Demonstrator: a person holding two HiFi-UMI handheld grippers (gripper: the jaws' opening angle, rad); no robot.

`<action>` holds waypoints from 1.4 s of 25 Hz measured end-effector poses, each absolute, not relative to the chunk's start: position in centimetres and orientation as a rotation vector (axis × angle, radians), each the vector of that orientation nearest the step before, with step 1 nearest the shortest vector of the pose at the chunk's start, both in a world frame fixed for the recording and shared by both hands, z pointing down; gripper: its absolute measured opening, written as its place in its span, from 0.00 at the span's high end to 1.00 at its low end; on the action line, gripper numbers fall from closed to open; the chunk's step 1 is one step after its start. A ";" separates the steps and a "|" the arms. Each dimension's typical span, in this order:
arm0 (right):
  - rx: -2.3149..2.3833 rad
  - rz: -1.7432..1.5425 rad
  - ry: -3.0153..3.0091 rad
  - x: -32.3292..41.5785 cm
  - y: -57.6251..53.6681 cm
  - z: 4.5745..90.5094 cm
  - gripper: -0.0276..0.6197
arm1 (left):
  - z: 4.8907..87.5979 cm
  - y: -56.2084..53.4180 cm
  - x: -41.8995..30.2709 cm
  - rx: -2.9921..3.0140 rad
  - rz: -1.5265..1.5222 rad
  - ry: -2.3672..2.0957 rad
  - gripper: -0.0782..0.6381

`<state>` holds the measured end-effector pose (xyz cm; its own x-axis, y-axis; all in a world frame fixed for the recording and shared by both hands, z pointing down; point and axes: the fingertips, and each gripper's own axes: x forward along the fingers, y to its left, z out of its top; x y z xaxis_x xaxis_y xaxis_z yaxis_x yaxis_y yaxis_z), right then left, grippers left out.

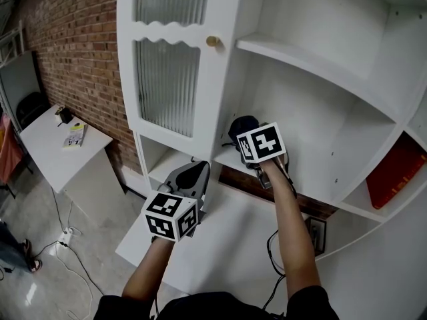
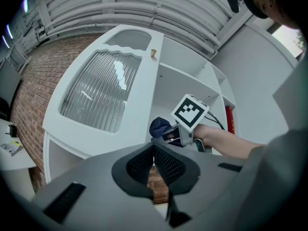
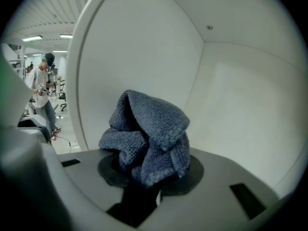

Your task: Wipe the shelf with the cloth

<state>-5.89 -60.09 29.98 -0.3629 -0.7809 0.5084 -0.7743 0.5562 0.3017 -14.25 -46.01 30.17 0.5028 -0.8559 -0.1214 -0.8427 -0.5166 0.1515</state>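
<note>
A crumpled dark blue cloth (image 3: 149,134) sticks out of my right gripper (image 3: 143,179), whose jaws are shut on it. In the head view that gripper (image 1: 247,139) holds the cloth (image 1: 241,127) inside a low compartment of the white shelf unit (image 1: 303,62), just above its shelf board (image 1: 225,156). The compartment's white back and side walls (image 3: 144,52) fill the right gripper view. My left gripper (image 1: 192,176) hangs lower and to the left, outside the shelf, jaws shut with nothing between them. From the left gripper (image 2: 154,152) I see the cloth (image 2: 159,126) and the right gripper's marker cube (image 2: 190,111).
A cabinet door (image 1: 170,65) with ribbed glass and a brass knob (image 1: 213,41) stands open at the left. A red thing (image 1: 395,172) lies in the lower right compartment. A white table (image 1: 63,145) stands by the brick wall. A person (image 3: 42,88) stands far behind.
</note>
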 end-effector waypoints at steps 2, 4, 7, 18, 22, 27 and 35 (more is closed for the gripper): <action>1.266 -0.054 -2.233 -5.5 -58.9 29.0 0.74 | 30.0 -45.7 -14.0 2.661 -0.281 -1.507 0.87; 1.283 -0.088 -2.299 -5.2 -57.6 28.0 0.74 | 29.9 -45.4 -13.8 2.662 -0.284 -1.507 0.87; 1.318 -0.094 -2.395 -4.5 -55.4 26.8 0.74 | 29.8 -45.0 -13.4 2.659 -0.286 -1.515 0.87; 1.364 -0.180 -2.537 -1.3 -47.6 26.5 0.74 | 29.8 -41.7 -9.5 2.663 -0.258 -1.529 0.87; 1.359 -0.224 -2.532 0.2 -45.4 27.6 0.74 | 30.0 -40.3 -8.0 2.648 -0.253 -1.552 0.87; 1.306 -0.212 -2.584 1.7 -42.6 29.0 0.74 | 30.2 -38.7 -5.7 2.647 -0.224 -1.598 0.87; 1.284 -0.190 -2.626 5.2 -40.4 29.8 0.74 | 30.6 -36.4 -1.7 2.632 -0.193 -1.632 0.87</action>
